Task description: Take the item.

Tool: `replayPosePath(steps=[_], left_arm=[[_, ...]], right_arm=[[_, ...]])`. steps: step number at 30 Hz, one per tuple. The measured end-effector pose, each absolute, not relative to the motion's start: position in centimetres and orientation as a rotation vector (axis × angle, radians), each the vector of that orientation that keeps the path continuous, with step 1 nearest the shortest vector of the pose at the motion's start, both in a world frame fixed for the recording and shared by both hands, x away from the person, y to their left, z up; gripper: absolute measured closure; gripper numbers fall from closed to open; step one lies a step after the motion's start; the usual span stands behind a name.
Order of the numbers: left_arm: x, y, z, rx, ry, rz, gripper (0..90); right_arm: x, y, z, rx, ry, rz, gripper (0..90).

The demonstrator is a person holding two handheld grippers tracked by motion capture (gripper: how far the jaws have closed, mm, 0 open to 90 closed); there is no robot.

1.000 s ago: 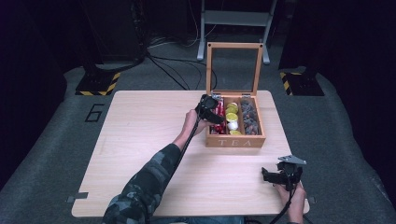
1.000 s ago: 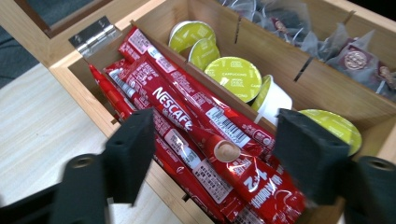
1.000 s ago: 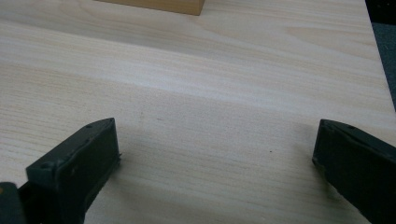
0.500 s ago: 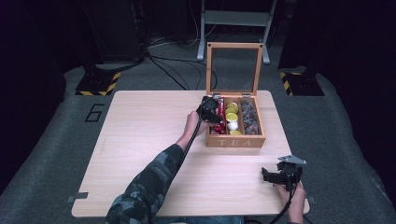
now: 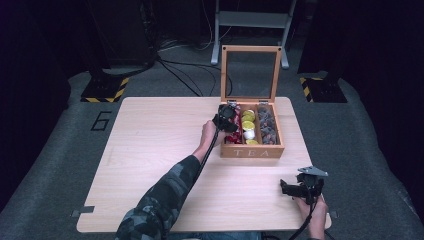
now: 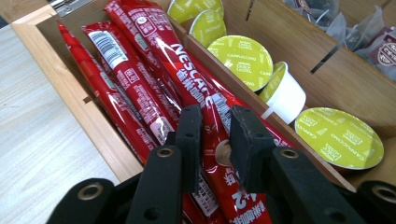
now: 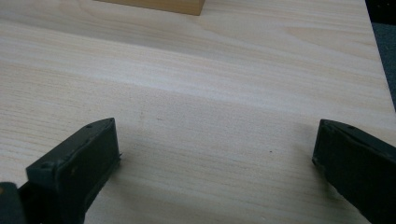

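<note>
In the box's left compartment, our left gripper [image 6: 214,122] is closing its jaws narrowly on either side of a red Nescafé stick [image 6: 196,93] — whether the pads are actually pinching it, we cannot tell. The stick is lying on top of at least four such red sticks, each bearing a barcode and small print. We are reading "CAPPUCCINO" on the green capsules [image 6: 240,56] in the middle compartment — five of them, one tipped on its side showing its white cup. Sachets [image 6: 369,32] are filling the right compartment. The box [image 5: 252,151] is showing "TEA" on its front wall, its glass lid standing upright. It is sitting at the far right of a pale wooden table [image 5: 150,150]; grey carpet marked "6" and dark stands are surrounding it. Our right gripper [image 7: 215,158] is hovering over the near right corner, jaws spread wide, holding nothing.
</note>
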State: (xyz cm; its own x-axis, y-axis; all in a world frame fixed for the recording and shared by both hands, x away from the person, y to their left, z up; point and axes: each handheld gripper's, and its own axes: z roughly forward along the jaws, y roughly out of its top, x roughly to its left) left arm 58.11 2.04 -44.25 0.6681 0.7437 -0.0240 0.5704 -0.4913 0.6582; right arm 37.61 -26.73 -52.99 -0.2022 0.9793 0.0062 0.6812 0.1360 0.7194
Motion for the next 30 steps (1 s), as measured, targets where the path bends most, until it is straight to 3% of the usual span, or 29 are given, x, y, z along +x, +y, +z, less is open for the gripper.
replayPosePath(steps=[10, 30], left_arm=[[58.3, 2.6, -44.1, 2.192, 1.048, 0.322, 80.7], [57.8, 4.0, -42.5, 2.110, 1.052, 0.303, 83.0]], right_arm=[[37.6, -26.7, -53.0, 1.592, 1.946, 0.832, 0.1], [37.6, -26.7, -53.0, 1.593, 1.946, 0.832, 0.1]])
